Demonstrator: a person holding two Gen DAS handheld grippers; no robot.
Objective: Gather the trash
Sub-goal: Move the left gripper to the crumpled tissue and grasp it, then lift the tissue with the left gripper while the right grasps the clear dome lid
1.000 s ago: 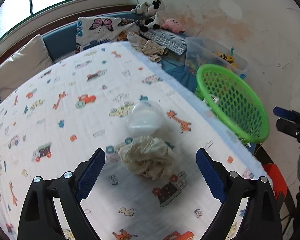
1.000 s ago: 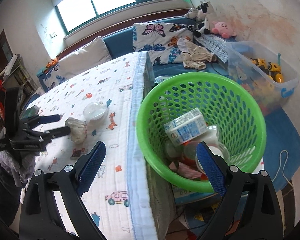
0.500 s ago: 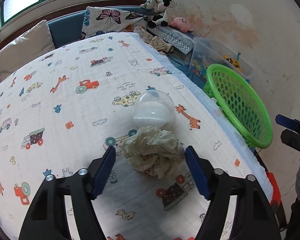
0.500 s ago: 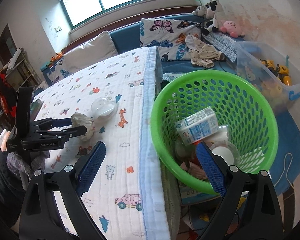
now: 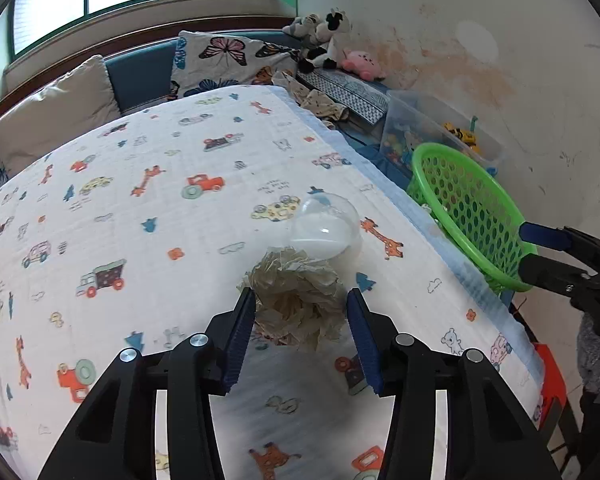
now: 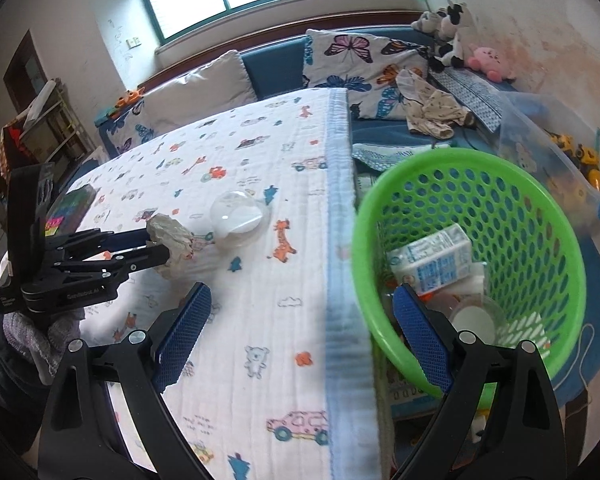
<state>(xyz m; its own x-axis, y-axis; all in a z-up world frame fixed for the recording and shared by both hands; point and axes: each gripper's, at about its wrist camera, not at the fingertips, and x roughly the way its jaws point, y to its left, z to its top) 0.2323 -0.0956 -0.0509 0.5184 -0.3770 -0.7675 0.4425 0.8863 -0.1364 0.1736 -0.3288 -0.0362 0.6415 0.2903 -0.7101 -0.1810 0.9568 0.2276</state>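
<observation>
A crumpled ball of beige paper (image 5: 298, 300) lies on the cartoon-print tablecloth (image 5: 140, 200). My left gripper (image 5: 300, 300) has its jaws closing around it, both blue pads touching its sides; the right wrist view shows the same grip, with the left gripper (image 6: 160, 245) on the paper (image 6: 172, 240). Just beyond the paper sits a clear plastic dome lid (image 5: 326, 226) (image 6: 238, 220). My right gripper (image 6: 300, 296) stands open and holds nothing, above the table's edge beside the green basket (image 6: 420, 164) (image 5: 472, 216), which holds a milk carton (image 6: 432, 260) and other trash.
The basket stands off the table's right edge, with a clear toy bin (image 6: 548, 152) behind it. A blue bench with butterfly pillows (image 5: 228, 60), clothes and plush toys (image 5: 324, 40) runs along the far side. A red stool (image 5: 550, 376) sits low on the right.
The left gripper's jaws have closed from wide apart onto the paper ball and moved up to it. The right gripper has shifted left, from over the basket toward the table's edge.
</observation>
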